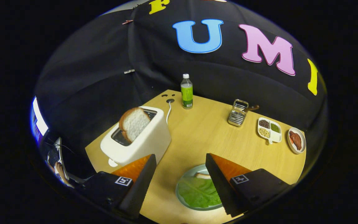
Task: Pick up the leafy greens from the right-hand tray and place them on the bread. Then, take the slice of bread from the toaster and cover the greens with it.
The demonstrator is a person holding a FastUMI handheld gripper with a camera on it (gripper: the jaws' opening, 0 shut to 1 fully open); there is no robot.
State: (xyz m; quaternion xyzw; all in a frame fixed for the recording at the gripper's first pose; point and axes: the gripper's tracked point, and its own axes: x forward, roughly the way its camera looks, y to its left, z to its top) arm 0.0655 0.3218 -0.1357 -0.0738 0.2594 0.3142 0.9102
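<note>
Black cloth closes the booth behind a light wooden table [204, 133], and from my seat at the controls I judge the first half of the task done. My gripper [179, 177] hangs over the near edge with its fingers spread wide apart and nothing between them. Just ahead of the right finger, and partly hidden by it, sits a pale plate [183, 183] with the leafy greens [197, 191] laid over a lower slice of bread [202, 176], of which I can see only a sliver of crust at the far side.

Ahead of the left finger stands the white toaster [138, 137], and the slice of bread [134, 123] I want leans out of its slot, tilted toward the far end. Beyond it are a bottle [186, 91] with a green label, a metal rack [238, 113], a divided dish [269, 129] and a small plate [296, 140] holding something reddish.

As I see it, the risks lie in the grab. Soft bread will crush or tear if I close hard, and a pinch on the crust alone could let it swing and drop. Coming in crooked, a finger could catch the toaster's rim and shove the light body. On the way back, a low pass could drag the leaf off the bread.
</note>
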